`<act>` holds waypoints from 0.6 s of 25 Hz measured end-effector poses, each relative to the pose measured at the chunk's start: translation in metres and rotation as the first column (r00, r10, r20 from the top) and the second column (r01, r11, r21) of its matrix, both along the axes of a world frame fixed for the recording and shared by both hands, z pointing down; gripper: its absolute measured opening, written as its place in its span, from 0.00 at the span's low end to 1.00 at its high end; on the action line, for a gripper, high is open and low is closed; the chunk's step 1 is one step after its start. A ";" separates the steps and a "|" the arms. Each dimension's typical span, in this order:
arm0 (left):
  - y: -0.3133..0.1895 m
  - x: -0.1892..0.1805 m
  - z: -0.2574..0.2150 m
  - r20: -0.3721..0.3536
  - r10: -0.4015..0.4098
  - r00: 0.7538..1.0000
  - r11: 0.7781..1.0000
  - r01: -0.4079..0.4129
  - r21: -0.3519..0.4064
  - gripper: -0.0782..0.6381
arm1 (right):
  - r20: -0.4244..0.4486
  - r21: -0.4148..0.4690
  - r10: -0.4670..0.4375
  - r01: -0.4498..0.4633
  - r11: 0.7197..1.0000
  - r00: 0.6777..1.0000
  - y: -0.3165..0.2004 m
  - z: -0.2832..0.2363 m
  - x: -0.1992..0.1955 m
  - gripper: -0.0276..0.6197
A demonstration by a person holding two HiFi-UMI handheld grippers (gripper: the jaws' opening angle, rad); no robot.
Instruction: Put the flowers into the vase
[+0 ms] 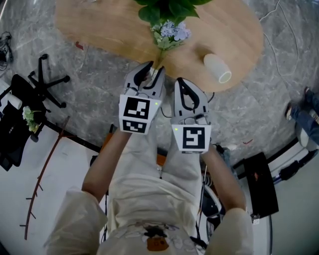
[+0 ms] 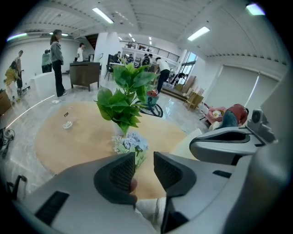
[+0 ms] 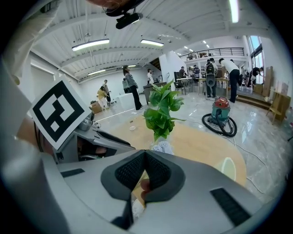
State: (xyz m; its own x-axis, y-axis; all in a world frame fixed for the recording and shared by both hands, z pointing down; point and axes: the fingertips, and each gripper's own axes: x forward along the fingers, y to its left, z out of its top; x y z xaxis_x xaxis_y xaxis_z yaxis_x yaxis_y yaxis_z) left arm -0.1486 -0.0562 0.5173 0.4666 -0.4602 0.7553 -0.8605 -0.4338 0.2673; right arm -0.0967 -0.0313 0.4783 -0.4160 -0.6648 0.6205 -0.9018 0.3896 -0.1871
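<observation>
The flowers (image 1: 172, 32) are being approached: left gripper (image 1: 154, 67) open and empty above them, right gripper (image 1: 180, 82) shut on nothing. Next, the stem must be pinched.

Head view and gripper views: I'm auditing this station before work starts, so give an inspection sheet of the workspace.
Surface: oval wooden table on grey marble floor.
Job's things: pale blue flower bunch on the table, stem toward the left gripper; white cylindrical vase on its side.
Clutter: green leafy plant; small clear dish.
Grippers: left gripper jaws open; right gripper jaws shut.
Cables: white cable on floor.
Surroundings: black chair base, red vacuum cleaner, bystanders.
</observation>
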 end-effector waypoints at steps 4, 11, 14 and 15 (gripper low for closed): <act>0.003 0.000 0.022 0.007 0.026 1.000 0.999 -0.025 -0.041 0.27 | 0.006 -0.031 0.035 -0.035 0.999 0.999 -0.002 0.015 0.003 0.05; 0.000 -0.005 0.054 0.035 0.037 0.999 0.996 -0.034 -0.077 0.27 | -0.059 -0.050 -0.008 0.005 0.999 0.998 0.000 0.051 0.002 0.05; -0.001 -0.005 0.069 0.053 0.050 0.997 0.995 -0.046 -0.088 0.27 | -0.073 -0.083 -0.016 0.010 0.996 0.997 0.000 0.066 0.001 0.05; -0.001 -0.005 0.074 0.060 0.055 0.997 0.994 -0.049 -0.093 0.27 | -0.078 -0.086 -0.018 0.012 0.996 0.997 0.000 0.069 0.001 0.05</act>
State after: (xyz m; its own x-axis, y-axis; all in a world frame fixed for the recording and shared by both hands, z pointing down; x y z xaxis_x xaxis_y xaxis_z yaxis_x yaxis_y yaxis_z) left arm -0.1534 -0.0576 0.5915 0.4392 -0.3641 0.8213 -0.8534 -0.4547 0.2548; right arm -0.0961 -0.0316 0.5473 -0.3731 -0.6021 0.7059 -0.9092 0.3889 -0.1488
